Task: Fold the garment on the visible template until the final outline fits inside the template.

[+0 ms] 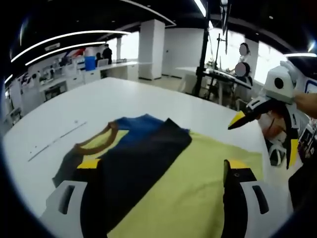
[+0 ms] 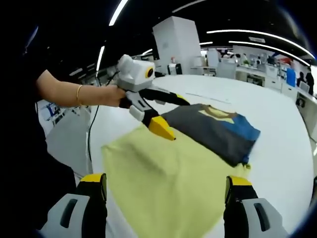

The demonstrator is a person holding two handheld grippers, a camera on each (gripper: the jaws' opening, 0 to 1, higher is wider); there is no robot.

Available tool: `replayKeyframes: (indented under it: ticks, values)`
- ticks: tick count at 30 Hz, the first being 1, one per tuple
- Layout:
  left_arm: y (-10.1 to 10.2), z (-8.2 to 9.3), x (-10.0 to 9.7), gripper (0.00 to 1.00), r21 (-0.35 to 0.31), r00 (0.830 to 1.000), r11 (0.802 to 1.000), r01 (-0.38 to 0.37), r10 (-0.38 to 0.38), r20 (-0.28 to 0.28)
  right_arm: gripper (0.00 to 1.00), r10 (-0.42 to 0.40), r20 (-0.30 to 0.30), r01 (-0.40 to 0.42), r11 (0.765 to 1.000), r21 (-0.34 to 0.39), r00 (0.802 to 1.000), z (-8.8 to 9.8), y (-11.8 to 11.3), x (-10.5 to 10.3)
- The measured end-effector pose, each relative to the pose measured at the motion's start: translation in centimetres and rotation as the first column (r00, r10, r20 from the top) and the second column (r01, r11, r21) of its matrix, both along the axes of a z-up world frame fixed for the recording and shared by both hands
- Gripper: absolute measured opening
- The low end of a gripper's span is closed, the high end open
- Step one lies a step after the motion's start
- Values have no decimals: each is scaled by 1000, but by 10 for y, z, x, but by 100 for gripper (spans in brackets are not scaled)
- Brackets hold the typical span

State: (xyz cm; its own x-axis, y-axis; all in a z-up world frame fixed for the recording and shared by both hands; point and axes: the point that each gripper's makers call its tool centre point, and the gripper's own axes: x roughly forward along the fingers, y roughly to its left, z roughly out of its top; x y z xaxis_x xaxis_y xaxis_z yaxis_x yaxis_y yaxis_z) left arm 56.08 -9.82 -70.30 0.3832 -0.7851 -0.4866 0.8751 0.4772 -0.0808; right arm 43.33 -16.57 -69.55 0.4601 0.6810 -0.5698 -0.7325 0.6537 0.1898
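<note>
A T-shirt lies on the white table. Its yellow body faces me, and a dark grey part with a blue patch is folded over it beside the brown collar. My left gripper is open, jaws wide apart, just above the shirt. My right gripper is also open, over the yellow cloth. In the right gripper view a hand holds the left gripper above the shirt's edge. The right gripper hangs off the table's right side in the left gripper view.
A thin faint line runs across the table left of the shirt. The table edge is close to the person's arm, with a cable hanging there. Desks and standing people are far behind.
</note>
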Motion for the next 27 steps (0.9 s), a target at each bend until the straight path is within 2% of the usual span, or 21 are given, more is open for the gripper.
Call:
replayKeyframes:
  ticks: [14, 18, 22, 27]
  values:
    - [55, -2, -49, 94, 45, 1000, 999, -19, 19, 4, 97, 44, -7, -45, 996, -71, 999, -4, -4, -17]
    - [66, -4, -65, 90, 48, 999, 998, -30, 31, -12, 95, 22, -14, -23, 997, -72, 1000, -8, -6, -23]
    - [80, -12, -89, 88, 78, 1000, 997, -3, 6, -30, 95, 8, -31, -10, 997, -74, 999, -12, -6, -31]
    - [96, -16, -106, 80, 97, 999, 995, -1, 6, -51, 91, 23, -51, -28, 995, -93, 998, -21, -5, -43]
